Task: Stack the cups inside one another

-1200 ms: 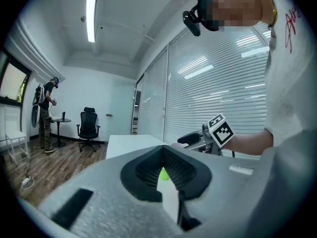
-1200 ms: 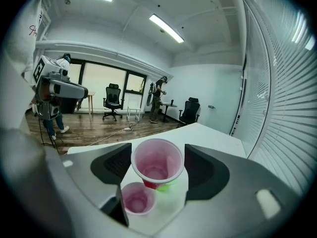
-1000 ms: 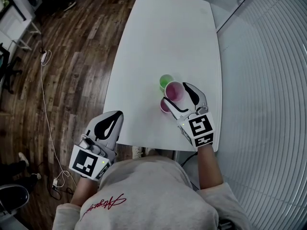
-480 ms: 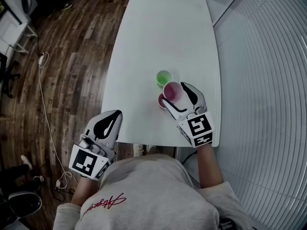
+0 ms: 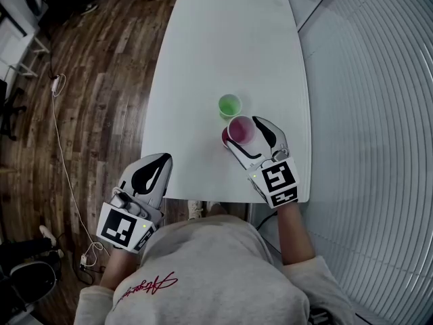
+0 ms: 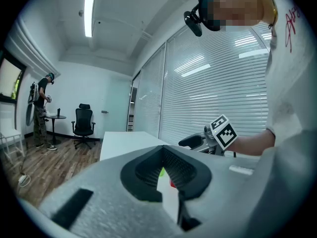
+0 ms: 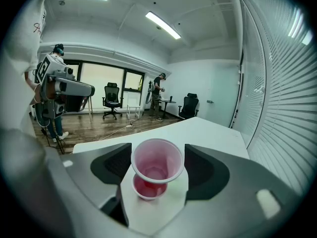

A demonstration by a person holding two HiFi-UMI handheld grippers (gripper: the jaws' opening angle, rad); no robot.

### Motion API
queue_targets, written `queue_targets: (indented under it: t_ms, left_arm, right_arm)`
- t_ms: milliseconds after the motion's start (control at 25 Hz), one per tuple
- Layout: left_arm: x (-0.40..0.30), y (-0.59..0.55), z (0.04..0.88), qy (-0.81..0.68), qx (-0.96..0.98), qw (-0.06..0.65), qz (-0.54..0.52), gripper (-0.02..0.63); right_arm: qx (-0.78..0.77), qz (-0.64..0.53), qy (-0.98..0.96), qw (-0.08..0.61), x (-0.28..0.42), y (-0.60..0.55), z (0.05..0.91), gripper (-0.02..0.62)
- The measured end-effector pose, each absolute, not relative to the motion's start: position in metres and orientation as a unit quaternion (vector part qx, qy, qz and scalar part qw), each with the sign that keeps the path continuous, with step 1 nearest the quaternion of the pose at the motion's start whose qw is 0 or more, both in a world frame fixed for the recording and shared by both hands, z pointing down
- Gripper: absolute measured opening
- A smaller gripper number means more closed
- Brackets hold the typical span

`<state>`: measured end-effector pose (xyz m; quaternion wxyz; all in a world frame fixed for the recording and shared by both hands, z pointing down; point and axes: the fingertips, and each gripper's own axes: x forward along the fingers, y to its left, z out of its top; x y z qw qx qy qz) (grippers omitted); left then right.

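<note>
My right gripper is shut on a translucent pink cup, one jaw on each side of it. In the right gripper view the pink cup hangs just above a red cup that stands on the white table. Most of the red cup is hidden under the pink one. A green cup stands upright just beyond them. My left gripper hangs off the table's near left edge, shut and holding nothing.
The table's right edge runs close to a wall of white blinds. Wooden floor with a cable lies to the left. Office chairs and people stand far off in the room.
The right gripper has brought the pink cup slightly nearer to me, away from the green cup and further over the red one. The left gripper has kept still.
</note>
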<state>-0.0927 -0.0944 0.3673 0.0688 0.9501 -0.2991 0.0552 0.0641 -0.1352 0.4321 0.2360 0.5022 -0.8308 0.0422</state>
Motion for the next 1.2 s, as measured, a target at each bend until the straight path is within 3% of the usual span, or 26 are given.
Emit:
queue_targets:
  t_ms: [1200]
  left_arm:
    - [-0.088, -0.097, 0.371, -0.294, 0.950, 0.076, 0.066, -0.005]
  right_arm:
    - [0.494, 0.069, -0.832, 0.243, 0.063, -0.132, 0.463, 0.337]
